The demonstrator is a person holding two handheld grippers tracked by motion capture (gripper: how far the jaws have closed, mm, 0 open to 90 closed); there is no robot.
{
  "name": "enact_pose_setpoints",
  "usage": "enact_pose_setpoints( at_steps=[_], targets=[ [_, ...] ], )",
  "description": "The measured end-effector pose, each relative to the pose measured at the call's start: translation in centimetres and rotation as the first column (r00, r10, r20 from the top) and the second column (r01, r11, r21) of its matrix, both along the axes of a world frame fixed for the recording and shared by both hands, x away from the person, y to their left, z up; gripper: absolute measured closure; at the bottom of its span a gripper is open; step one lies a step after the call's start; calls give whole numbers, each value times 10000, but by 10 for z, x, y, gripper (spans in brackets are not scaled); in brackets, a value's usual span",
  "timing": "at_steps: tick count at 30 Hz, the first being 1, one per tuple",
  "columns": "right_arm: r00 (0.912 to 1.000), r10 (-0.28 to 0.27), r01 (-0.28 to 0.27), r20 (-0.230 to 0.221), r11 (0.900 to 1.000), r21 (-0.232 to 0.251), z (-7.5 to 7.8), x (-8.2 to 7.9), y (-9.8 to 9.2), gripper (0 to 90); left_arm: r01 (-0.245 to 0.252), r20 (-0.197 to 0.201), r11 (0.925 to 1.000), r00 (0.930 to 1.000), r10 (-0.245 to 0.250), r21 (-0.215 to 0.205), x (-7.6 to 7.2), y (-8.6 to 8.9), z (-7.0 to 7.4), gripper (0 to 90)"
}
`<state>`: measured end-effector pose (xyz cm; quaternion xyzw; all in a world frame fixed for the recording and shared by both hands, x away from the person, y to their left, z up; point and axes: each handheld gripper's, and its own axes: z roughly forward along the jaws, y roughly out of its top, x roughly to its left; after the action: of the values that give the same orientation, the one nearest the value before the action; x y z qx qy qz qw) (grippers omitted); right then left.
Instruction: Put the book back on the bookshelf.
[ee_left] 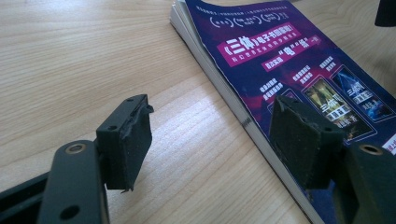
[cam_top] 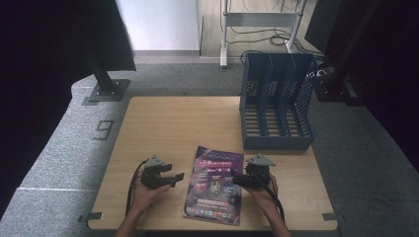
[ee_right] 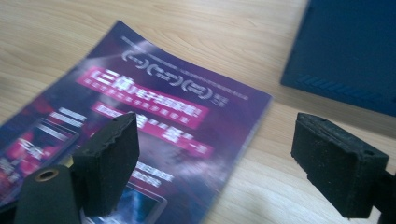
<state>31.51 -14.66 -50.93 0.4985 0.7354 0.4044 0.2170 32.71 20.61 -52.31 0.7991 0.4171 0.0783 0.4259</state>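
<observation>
Left gripper (cam_top: 174, 177) sits on the wooden table (cam_top: 163, 123) just left of the magazine (cam_top: 215, 185), held in the person's left hand (cam_top: 146, 195). Jaws spread wide, nothing between them. In the left gripper view (ee_left: 212, 140) the near pad hangs over bare wood and the far pad over the magazine's cover, so the gap straddles the magazine's (ee_left: 299, 70) left edge; stacked page edges show along that side. Contact between pad and cover: cannot tell.

Magazine lies flat, cover up, near the front edge of the table, centre-right, slightly rotated. Purple cover, pink title banner, small picture panels lower down. It is between the two grippers.

Right gripper (cam_top: 236, 178) is at the magazine's right edge, held in the right hand (cam_top: 264, 195), cable trailing back along the forearm. Jaws also wide apart, holding nothing. In the right gripper view (ee_right: 215, 163) one pad hangs over the cover (ee_right: 154, 116), the other over bare wood past the magazine's edge. View is a bit blurred.

Blue file rack (cam_top: 277, 101) stands upright at the far right of the table, three slots, perforated sides, well apart from the magazine. Its blue wall (ee_right: 345, 51) shows top right in the right gripper view.
</observation>
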Motion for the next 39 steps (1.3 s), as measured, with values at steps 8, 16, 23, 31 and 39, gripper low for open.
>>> enact_pose_setpoints(
  at_steps=[8,16,23,31,39],
  targets=[
    [9998,120,-110,-181,9986,525,-8,-1,9,152,151,-3,9998,9999,-151,121,-2,-8,-2,298],
    [9987,297,-282,-426,9990,359,-18,-2,15,153,167,9,9998,9999,-167,-54,-2,-6,0,298],
    [9959,552,-563,-718,9983,-139,-30,-4,25,150,277,-41,9996,9996,-276,92,-3,-12,-3,297],
    [9945,663,-692,-810,9970,-334,-37,-5,32,147,450,-136,9985,9989,-446,325,-3,-23,-8,297],
    [9949,636,-673,-784,9967,-448,-37,-4,33,145,457,-196,9982,9988,-449,377,-4,-29,-10,294]
  ],
)
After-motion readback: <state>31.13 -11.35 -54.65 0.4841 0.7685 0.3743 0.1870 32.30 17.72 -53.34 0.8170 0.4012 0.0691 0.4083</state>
